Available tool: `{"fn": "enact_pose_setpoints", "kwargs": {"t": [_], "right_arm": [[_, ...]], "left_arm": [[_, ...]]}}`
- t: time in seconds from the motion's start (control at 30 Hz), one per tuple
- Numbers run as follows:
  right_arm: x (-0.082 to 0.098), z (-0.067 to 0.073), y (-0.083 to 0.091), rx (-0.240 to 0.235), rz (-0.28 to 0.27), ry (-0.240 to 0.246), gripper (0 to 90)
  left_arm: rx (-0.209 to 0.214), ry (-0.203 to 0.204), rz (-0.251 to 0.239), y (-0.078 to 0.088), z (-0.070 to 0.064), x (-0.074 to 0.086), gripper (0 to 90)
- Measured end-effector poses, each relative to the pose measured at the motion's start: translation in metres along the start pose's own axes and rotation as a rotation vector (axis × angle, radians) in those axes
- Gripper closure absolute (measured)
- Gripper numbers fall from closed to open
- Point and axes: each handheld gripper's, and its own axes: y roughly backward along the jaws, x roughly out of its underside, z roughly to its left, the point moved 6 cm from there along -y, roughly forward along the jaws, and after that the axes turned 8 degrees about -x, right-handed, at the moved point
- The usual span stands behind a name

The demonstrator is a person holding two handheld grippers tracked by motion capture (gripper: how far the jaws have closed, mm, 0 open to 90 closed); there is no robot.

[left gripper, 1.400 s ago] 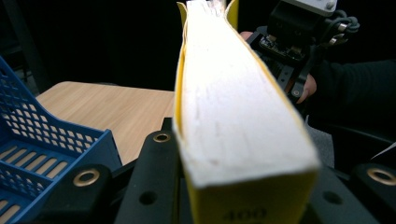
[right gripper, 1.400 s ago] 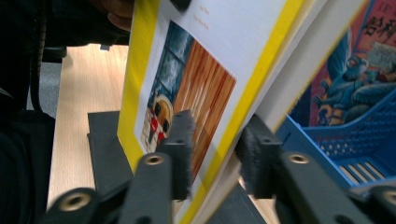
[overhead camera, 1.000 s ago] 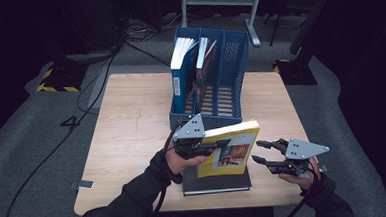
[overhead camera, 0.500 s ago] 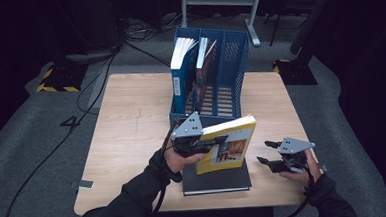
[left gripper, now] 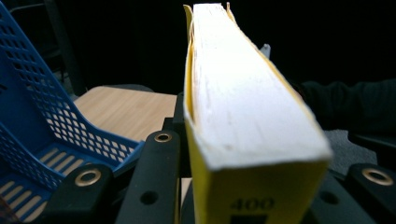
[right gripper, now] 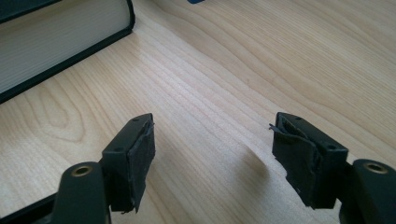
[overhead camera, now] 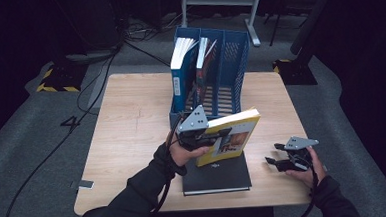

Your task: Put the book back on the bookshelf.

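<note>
The table [overhead camera: 131,121] carries the same load as a second ago: the blue file rack [overhead camera: 231,61] stands at the far edge near its middle, with two books upright in its left-hand slots and the right-hand slots bare, and the thick black book [overhead camera: 217,175] lies flat at the near edge, its page block showing pale in the right gripper view. None of that has shifted.

What has changed is my right hand. A second ago my right gripper [overhead camera: 279,160] was up beside the yellow book; now it has dropped away toward the near right corner of the table and hangs low over bare wood, just right of the black book. Its jaws have just been opening, and in the right gripper view they stand wide apart with nothing between them — only wood grain.

My left gripper [overhead camera: 210,136] has hardly stirred. Its jaws are clamped on the yellow book [overhead camera: 232,136], which I hold spine-down and tilted in the air above the black book, in front of the rack. In the left gripper view the page edge runs straight away from me, with the rack's lattice wall [left gripper: 51,116] just to the left.

So, as I judge it, the hand-over is done — the yellow book now rests on the left grip alone. That leaves me to carry it forward into one of the free slots, and the right gripper, empty and beside the black book, looks well placed to take that one next.
</note>
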Motion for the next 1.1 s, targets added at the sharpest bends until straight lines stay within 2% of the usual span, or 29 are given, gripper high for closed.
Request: {"fn": "enact_pose_setpoints", "kwargs": {"t": [0.1, 0.33, 0.37, 0.4, 0.43, 0.47, 0.53, 0.67, 0.73, 0.77, 0.8, 0.9, 0.93, 1.0, 1.03, 1.1], "right_arm": [[0.001, -0.001, -0.002, -0.007, -0.001, -0.012, 30.3], [0.003, -0.003, -0.004, -0.019, -0.003, -0.029, 29.8], [0.003, -0.003, -0.004, -0.019, -0.003, -0.029, 29.8], [0.003, -0.003, -0.004, -0.018, -0.002, -0.029, 29.7], [0.003, -0.003, -0.004, -0.022, -0.004, -0.031, 29.6], [0.003, -0.003, -0.004, -0.022, -0.004, -0.031, 29.6], [0.003, -0.003, -0.004, -0.025, -0.004, -0.042, 29.6], [0.003, -0.004, -0.005, -0.031, -0.007, -0.047, 29.6], [0.003, -0.004, -0.005, -0.033, -0.007, -0.051, 29.6], [0.003, -0.004, -0.005, -0.033, -0.008, -0.051, 29.8], [0.003, -0.004, -0.005, -0.033, -0.007, -0.049, 29.8], [0.003, -0.004, -0.005, -0.038, -0.008, -0.053, 29.8], [0.003, -0.004, -0.005, -0.038, -0.009, -0.053, 29.8], [0.004, -0.004, -0.005, -0.038, -0.010, -0.054, 29.8], [0.004, -0.004, -0.005, -0.040, -0.009, -0.053, 30.0], [0.004, -0.004, -0.005, -0.040, -0.010, -0.053, 29.9]], "left_arm": [[-0.011, 0.000, -0.009, -0.002, 0.003, -0.007, 75.3], [-0.106, 0.007, -0.033, 0.001, 0.028, -0.025, 75.2], [-0.106, 0.007, -0.033, 0.001, 0.028, -0.025, 75.3], [-0.130, 0.017, -0.035, 0.002, 0.033, -0.027, 75.3], [-0.171, 0.018, -0.034, 0.004, 0.042, -0.030, 75.2], [-0.171, 0.018, -0.034, 0.004, 0.042, -0.030, 75.3], [-0.245, 0.037, -0.041, 0.008, 0.057, -0.033, 75.2], [-0.337, 0.047, -0.034, 0.009, 0.078, -0.034, 75.2], [-0.353, 0.054, -0.036, 0.009, 0.083, -0.035, 75.2], [-0.376, 0.069, -0.038, 0.009, 0.092, -0.036, 75.3], [-0.376, 0.069, -0.038, 0.009, 0.092, -0.036, 75.2], [-0.424, 0.074, -0.019, 0.003, 0.105, -0.036, 75.2], [-0.424, 0.074, -0.019, 0.003, 0.105, -0.036, 75.3], [-0.449, 0.081, -0.013, 0.001, 0.112, -0.037, 75.3], [-0.468, 0.099, -0.011, -0.003, 0.117, -0.037, 75.2], [-0.483, 0.101, 0.001, -0.007, 0.121, -0.038, 75.3]]}}
